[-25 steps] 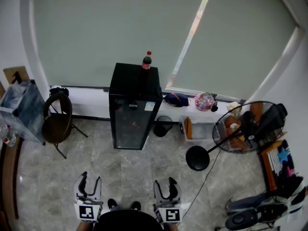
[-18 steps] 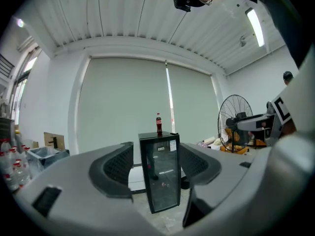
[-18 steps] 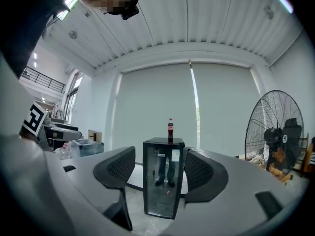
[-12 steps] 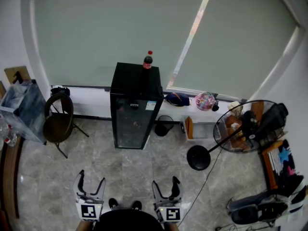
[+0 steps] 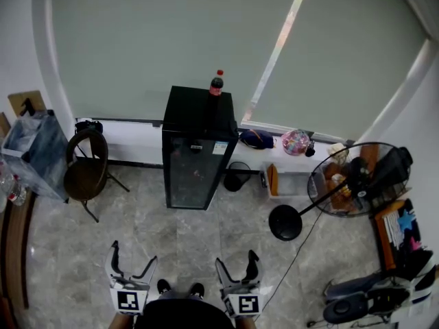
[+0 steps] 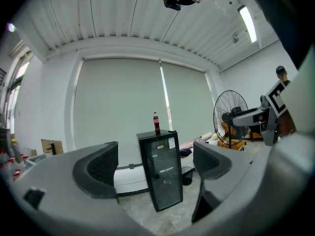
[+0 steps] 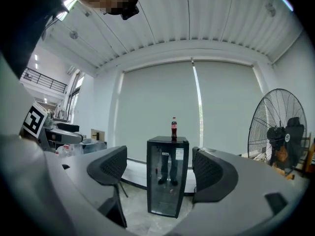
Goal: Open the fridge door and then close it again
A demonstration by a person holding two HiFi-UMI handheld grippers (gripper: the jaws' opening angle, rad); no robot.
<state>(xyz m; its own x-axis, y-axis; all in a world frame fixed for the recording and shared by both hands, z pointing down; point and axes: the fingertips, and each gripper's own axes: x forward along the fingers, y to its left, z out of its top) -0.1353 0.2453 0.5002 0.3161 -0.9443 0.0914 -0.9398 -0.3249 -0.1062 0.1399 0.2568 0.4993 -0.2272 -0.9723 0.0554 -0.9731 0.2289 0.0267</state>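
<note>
A pale roller blind (image 5: 158,46) fills the wall far ahead of both pairs of jaws. The grey tiled floor (image 5: 206,235) stretches from under the jaws out to that wall. The black glass-door fridge (image 5: 195,160) stands on the floor against the wall, well ahead of the jaws and apart from them, with its door shut. In each gripper view it appears in the gap between the jaws, but far off. A pedestal fan (image 5: 346,178) stands ahead and to the right of the right jaws. A round-backed chair (image 5: 84,175) stands ahead and to the left of the left jaws. The left gripper (image 5: 133,257) points level at the fridge; its jaws have just been opening and are spread wide, with nothing between them. The right gripper (image 5: 236,259), just beside it, also points level at the fridge; its jaws have just been opening too and are spread wide with nothing between them. A cola bottle (image 5: 217,83) stands upright on the fridge top.
</note>
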